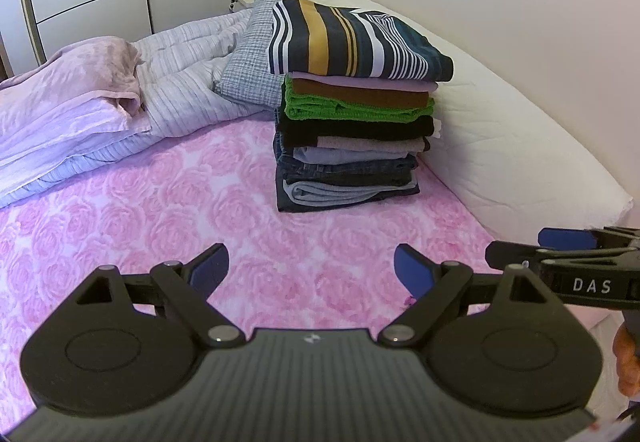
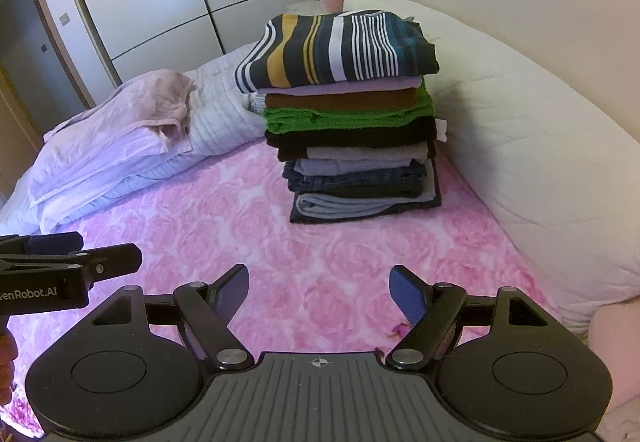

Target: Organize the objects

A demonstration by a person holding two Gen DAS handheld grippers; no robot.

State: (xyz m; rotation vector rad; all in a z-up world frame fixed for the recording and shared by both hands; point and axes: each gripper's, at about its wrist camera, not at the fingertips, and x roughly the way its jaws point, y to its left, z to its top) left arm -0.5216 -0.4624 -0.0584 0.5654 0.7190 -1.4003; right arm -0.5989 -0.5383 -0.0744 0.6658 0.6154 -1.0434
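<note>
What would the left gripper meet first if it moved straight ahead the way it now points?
Probably the pile of folded clothes on the pink bedspread. The open left gripper has only bare bedspread before it until then, though depth is hard to judge.

Pink rose-patterned bedspread (image 1: 160,226), navy-white-mustard striped top garment (image 1: 352,41), green towel (image 1: 352,109), lilac quilt (image 1: 80,121)

You see a tall stack of folded clothes (image 1: 352,109) at the centre of the frame, upright on the pink rose bedspread (image 1: 168,226). A navy, mustard and white striped garment (image 1: 356,41) tops it, overhanging purple, brown, green, black, grey and denim layers.
</note>
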